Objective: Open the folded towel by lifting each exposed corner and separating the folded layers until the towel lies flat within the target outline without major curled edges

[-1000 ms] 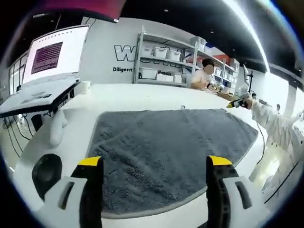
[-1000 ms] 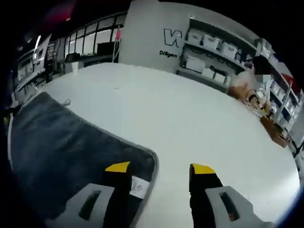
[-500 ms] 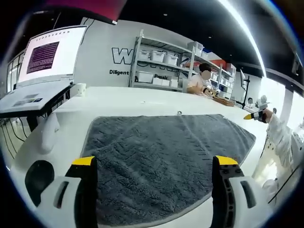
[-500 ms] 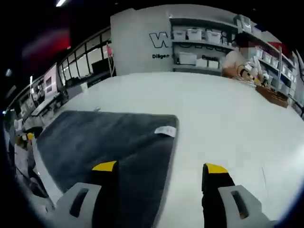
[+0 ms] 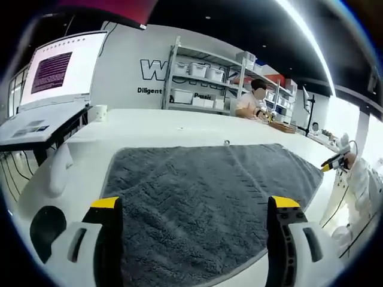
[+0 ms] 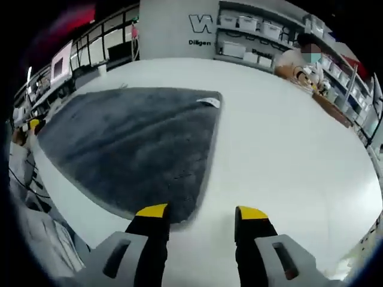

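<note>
We see the dark grey fluffy terry towel [image 5: 203, 203] spread flat on the white tabletop [image 6: 287, 143]. Our left gripper [image 5: 194, 206] hovers over its near edge, fingers spread, empty. Our right gripper [image 6: 195, 213] hangs by the towel's corner at 11 o'clock, fingers parted, pinching nothing.

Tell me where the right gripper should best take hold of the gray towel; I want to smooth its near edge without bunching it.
Probably the near corner of the gray towel, just ahead of the right gripper, whose jaws stand open. Come in low from the bare table side, sliding one jaw under the thin edge, since the towel lies flat there and its edge is exposed.
</note>
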